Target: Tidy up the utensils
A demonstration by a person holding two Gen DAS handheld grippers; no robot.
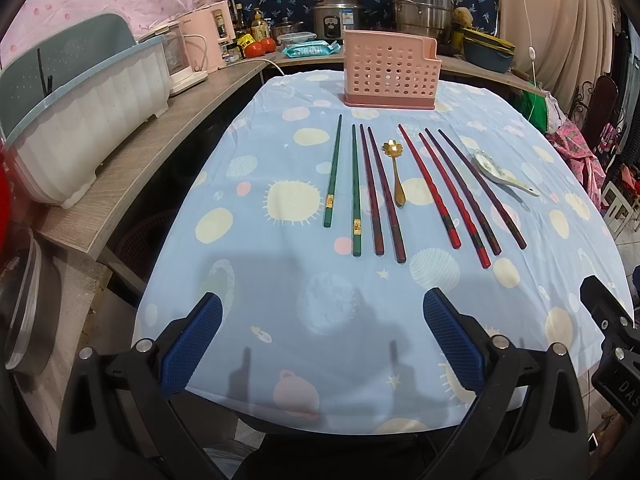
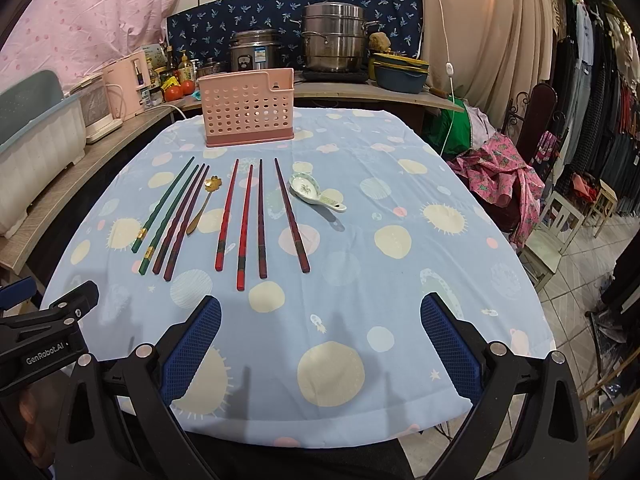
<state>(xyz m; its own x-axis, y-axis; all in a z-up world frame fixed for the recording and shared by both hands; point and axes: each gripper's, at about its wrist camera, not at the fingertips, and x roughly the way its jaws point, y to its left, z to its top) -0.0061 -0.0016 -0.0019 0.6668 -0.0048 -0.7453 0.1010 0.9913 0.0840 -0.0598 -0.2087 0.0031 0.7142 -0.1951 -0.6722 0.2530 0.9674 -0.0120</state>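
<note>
1. Holder (image 1: 390,68) stands at the table's far edge; nothing shows above its rim.
2. Eight chopsticks (image 1: 378,190) lie loose in a row before it.
3. Gold spoon (image 1: 395,170) and ceramic spoon (image 2: 316,192) also unsorted.
4. Left gripper (image 1: 322,340) and right gripper (image 2: 320,338) hover spread wide, holding nothing; work apparently not begun.

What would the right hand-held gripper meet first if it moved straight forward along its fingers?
Probably the bare tablecloth first; the right hand-held gripper is open, and the dark chopstick lies beyond, though depth is unclear.

Black plastic left gripper (image 1: 322,334) and right gripper (image 2: 320,334), blue textured jaws, silver screws, white "GenRobot.AI" lettering.
</note>
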